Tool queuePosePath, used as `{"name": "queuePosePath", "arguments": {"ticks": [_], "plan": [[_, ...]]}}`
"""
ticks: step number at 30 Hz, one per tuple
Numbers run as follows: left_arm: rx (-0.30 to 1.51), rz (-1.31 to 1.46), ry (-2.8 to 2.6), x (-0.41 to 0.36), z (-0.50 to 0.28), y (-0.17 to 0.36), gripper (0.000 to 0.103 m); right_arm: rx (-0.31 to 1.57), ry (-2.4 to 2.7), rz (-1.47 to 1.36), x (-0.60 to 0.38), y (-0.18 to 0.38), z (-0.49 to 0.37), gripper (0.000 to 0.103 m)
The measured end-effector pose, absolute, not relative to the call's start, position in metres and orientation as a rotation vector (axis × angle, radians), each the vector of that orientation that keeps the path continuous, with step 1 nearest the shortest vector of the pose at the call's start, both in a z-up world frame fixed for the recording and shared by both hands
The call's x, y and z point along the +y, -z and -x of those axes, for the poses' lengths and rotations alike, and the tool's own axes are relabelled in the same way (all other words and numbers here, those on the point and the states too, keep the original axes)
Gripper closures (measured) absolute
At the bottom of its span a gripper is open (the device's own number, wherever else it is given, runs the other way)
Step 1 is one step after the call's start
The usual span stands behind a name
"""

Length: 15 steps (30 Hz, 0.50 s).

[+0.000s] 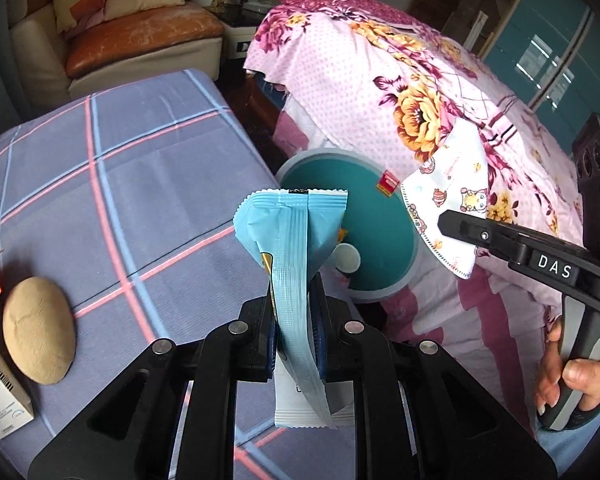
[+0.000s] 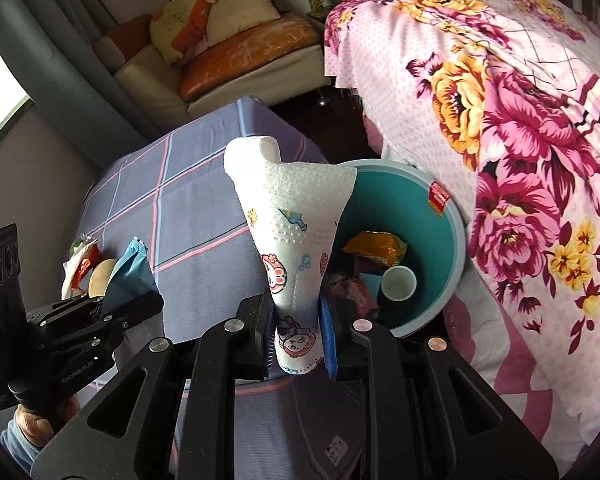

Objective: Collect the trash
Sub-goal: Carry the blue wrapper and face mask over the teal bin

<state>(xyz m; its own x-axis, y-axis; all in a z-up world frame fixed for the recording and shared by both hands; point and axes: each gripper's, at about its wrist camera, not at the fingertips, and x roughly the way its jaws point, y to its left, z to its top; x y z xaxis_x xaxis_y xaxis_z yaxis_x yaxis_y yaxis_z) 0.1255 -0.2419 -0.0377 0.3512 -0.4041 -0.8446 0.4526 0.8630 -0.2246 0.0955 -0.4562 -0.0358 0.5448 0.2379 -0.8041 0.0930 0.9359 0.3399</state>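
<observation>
Gripping one blue wrapper (image 1: 296,240) in the left gripper (image 1: 296,344), one cartoon-print mask (image 2: 296,240) in the right gripper (image 2: 298,336), both hanging beside one teal bin (image 2: 440,208). Reading "DAS" and "GenRobot.AI" on the grippers. Holding one cup (image 2: 398,282) inside the bin.

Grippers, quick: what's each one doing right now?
Left hand-held gripper: shut on the blue snack wrapper.
Right hand-held gripper: shut on the cartoon-print face mask.
</observation>
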Motion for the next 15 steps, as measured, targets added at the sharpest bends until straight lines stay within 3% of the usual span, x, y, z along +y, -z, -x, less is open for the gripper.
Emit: {"name": "queuePosePath", "arguments": {"ticks": [15], "plan": [[1.109,-0.062,0.624,-0.310,-0.170,0.061,0.088,0.996,-0.007,-0.395,-0.508,0.041,-0.123,0.084]]}}
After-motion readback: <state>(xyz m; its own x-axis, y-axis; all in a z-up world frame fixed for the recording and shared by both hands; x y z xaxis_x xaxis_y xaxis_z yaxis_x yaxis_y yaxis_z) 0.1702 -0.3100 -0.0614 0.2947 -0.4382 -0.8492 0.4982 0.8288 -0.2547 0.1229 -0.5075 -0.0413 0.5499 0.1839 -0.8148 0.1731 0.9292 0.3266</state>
